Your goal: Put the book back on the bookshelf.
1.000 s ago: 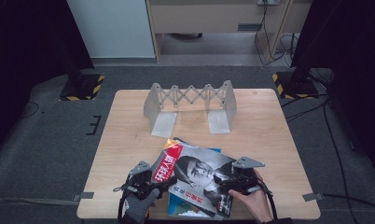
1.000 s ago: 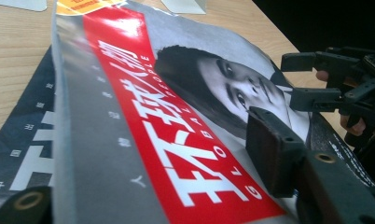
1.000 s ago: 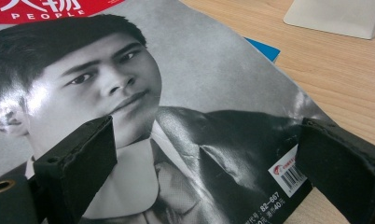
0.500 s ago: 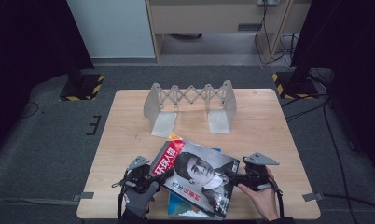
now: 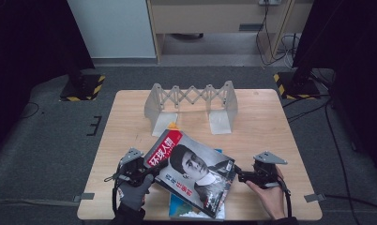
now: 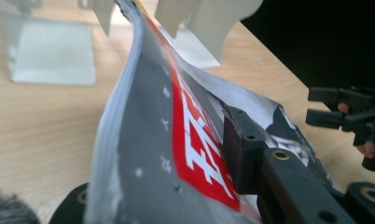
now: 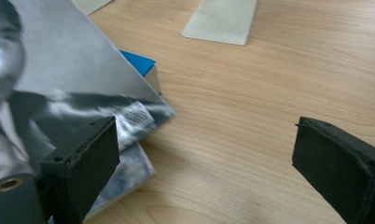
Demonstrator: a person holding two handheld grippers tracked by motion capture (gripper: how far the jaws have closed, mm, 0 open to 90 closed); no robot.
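Your left gripper has its jaws clamped on the magazine; they have just been closing, and in the left gripper view the black pad presses flat on the red title block with the pages pinched between the jaws. Your gloved left hand comes in from below the magazine's left edge, fingers wrapped round the gripper body, and the held edge bows upward.

Your right gripper has its jaws wide apart with bare wood between them. It sits just off the magazine's right corner, pointing level at it, one pad in front of the cover's corner, the other well clear over the table. Your bare right hand holds it from behind, palm low.

Count from the magazine outward: one magazine with a portrait cover, lying skewed on top of a small stack. Under it you can see one blue-covered book peeking out at the right corner, and another cover showing below the magazine's near edge; how many lie in that stack you cannot tell.

Beyond the magazine, toward the far side of the table, stands one expandable rack, two end plates joined by a lattice. Its slots hold nothing.
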